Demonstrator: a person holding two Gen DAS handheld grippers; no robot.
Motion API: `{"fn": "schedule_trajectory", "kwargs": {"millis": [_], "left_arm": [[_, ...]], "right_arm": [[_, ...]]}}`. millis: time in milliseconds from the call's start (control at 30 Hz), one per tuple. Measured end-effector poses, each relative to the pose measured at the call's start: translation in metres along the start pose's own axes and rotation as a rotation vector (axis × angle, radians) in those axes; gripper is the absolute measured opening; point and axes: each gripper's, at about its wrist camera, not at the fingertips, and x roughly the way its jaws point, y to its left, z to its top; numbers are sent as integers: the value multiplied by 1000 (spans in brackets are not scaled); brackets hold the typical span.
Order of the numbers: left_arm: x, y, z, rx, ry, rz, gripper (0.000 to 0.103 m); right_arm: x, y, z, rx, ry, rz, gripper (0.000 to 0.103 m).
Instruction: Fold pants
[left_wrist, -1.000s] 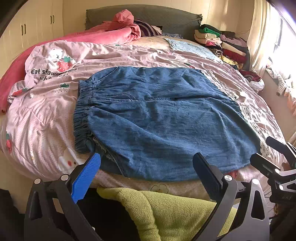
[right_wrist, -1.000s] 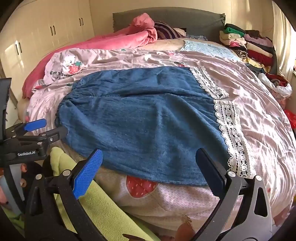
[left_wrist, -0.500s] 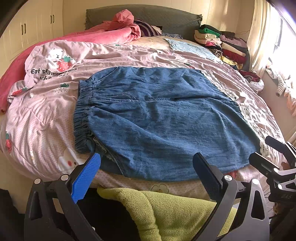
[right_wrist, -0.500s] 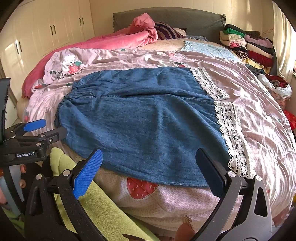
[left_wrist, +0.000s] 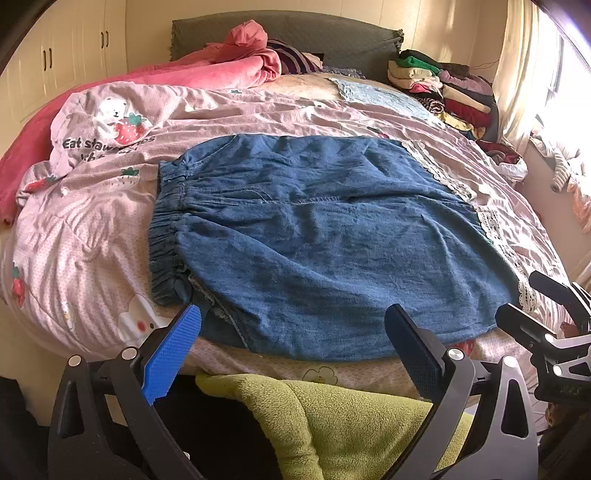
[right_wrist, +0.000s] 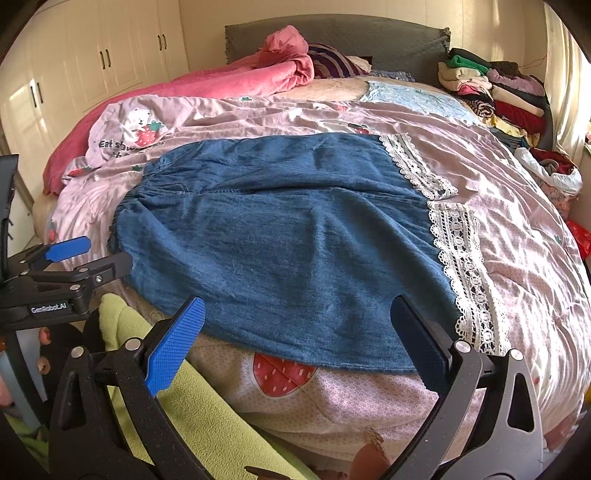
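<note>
Blue denim pants (left_wrist: 317, 236) lie spread flat on the pink bedspread (left_wrist: 85, 229), elastic waistband to the left, white lace cuffs to the right. They also show in the right wrist view (right_wrist: 291, 236). My left gripper (left_wrist: 291, 339) is open and empty, just short of the pants' near edge by the waistband side. My right gripper (right_wrist: 295, 332) is open and empty, at the near edge towards the lace cuffs (right_wrist: 461, 266). Each gripper shows at the edge of the other's view.
A pink quilt (left_wrist: 207, 70) and striped cloth lie by the headboard. A stack of folded clothes (left_wrist: 443, 88) sits at the far right. A green fleece sleeve (left_wrist: 351, 417) is below the grippers. Cupboards (right_wrist: 110, 62) stand to the left.
</note>
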Motion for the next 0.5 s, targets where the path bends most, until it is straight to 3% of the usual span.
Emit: {"fn": "schedule_trajectory", "kwargs": {"millis": [500], "left_arm": [[-3,1,1,0,-2,2,99]], "right_arm": [[0,2,1,-1,-1,-3,95]]}}
